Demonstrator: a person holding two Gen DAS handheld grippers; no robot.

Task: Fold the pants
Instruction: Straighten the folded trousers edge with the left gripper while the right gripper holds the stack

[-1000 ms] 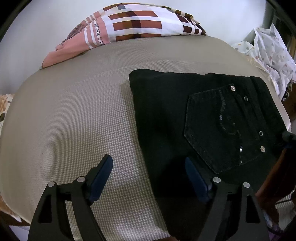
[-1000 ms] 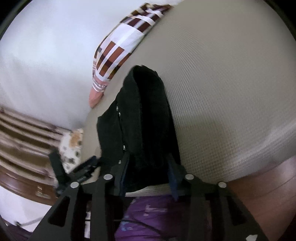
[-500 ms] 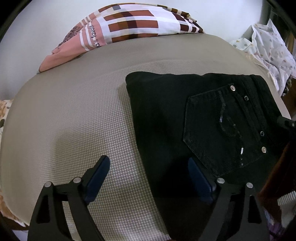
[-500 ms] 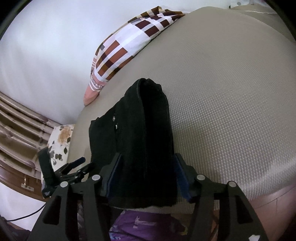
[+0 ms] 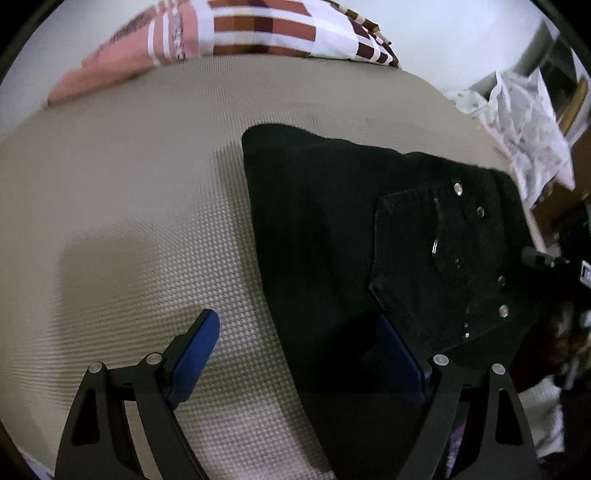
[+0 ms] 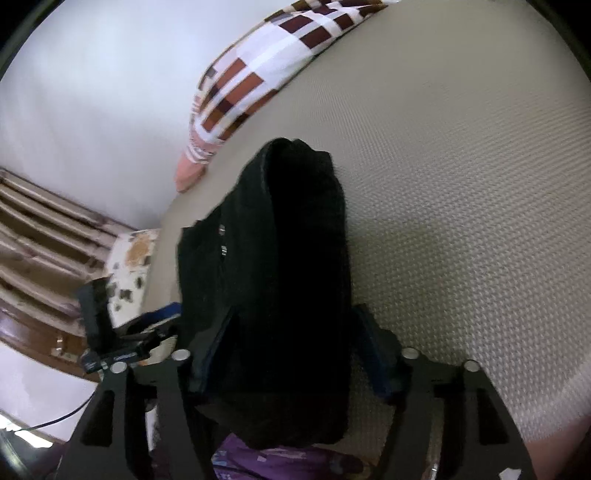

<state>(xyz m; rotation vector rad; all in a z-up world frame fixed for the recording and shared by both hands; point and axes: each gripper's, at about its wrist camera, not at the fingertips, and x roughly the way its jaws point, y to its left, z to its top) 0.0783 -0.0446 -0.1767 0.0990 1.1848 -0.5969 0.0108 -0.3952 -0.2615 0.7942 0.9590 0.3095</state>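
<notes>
Pants [image 5: 332, 258] folded on bed [image 5: 129, 221], right gripper [image 6: 291, 354] jaws just opened off the fold, left gripper [image 5: 299, 354] spread wide at its edge, release done.

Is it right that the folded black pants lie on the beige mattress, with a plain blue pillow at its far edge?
Not quite. The pillow is checked in white, brown and pink, not plain blue, as the left wrist view shows. The folded black pants do lie on the beige mattress.
</notes>
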